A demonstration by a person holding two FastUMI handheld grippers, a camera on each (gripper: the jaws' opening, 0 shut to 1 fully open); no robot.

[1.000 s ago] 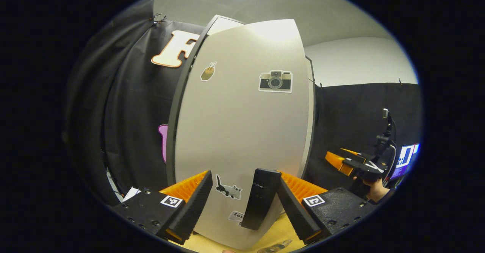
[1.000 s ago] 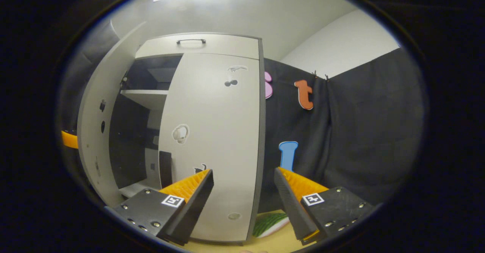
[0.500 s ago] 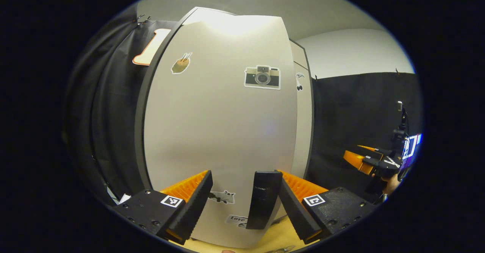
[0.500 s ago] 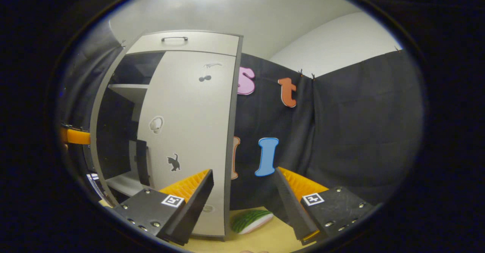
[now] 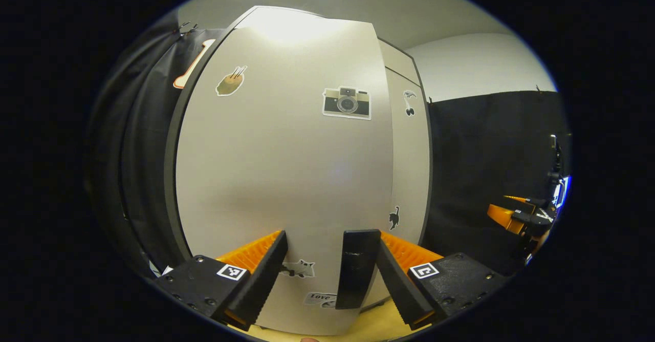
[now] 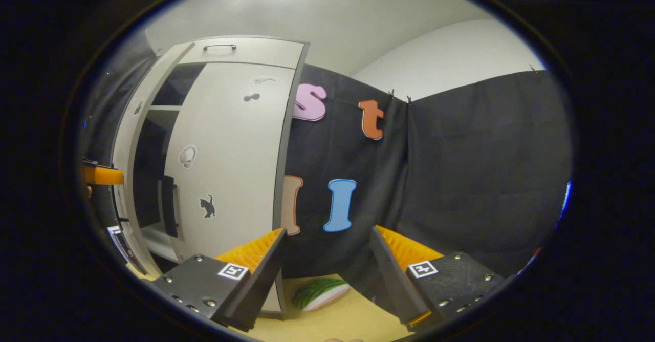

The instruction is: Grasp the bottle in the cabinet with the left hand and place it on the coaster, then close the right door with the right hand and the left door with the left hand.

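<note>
While the left door (image 5: 281,178) swings toward shut, it faces the left gripper view more squarely than half a second ago, and the right door (image 5: 409,168) beside it now shows more, cat sticker (image 5: 394,218) included. Cabinet (image 6: 250,52) in the right gripper view: right door (image 6: 230,147) flat on the front, left door (image 6: 130,142) ajar with a dark gap narrower than before. Right gripper view has panned right, more wall cloth (image 6: 460,178) visible. Left gripper (image 5: 331,273): fingers spread, black door handle (image 5: 356,268) between them, against the right finger; can't tell if it touches. Right gripper (image 6: 327,273): fingers apart, empty, well off the cabinet; it sits farther right in the left gripper view (image 5: 519,216) than earlier. Watermelon-slice object (image 6: 320,293) on the wooden table (image 6: 348,321) by the cabinet base. Bottle and coaster: can't locate them.
</note>
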